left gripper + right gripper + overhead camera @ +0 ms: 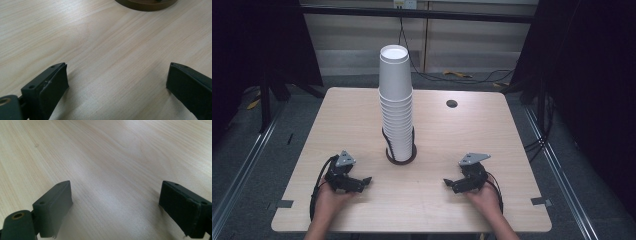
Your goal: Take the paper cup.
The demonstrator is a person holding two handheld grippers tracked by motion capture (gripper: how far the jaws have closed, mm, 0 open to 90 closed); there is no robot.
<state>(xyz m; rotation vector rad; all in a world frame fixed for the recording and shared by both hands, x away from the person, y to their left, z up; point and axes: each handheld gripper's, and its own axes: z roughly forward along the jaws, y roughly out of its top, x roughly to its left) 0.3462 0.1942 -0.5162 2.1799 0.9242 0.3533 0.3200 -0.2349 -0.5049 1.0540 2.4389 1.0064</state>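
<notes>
The stack of cups (396, 107) stands in a brown ring (401, 156) between left gripper (362, 183) and right gripper (450, 184), both spread wide, empty.

Matt pale wood-grain table (362, 115), smooth white paper cups (395, 100), matt black jaws

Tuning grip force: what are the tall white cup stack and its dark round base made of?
Tall white cup stack: likely paper, matte, with thin nested rims. Dark round base: brown ring, smooth with a slight sheen, plastic or coated wood; can't tell which.
</notes>
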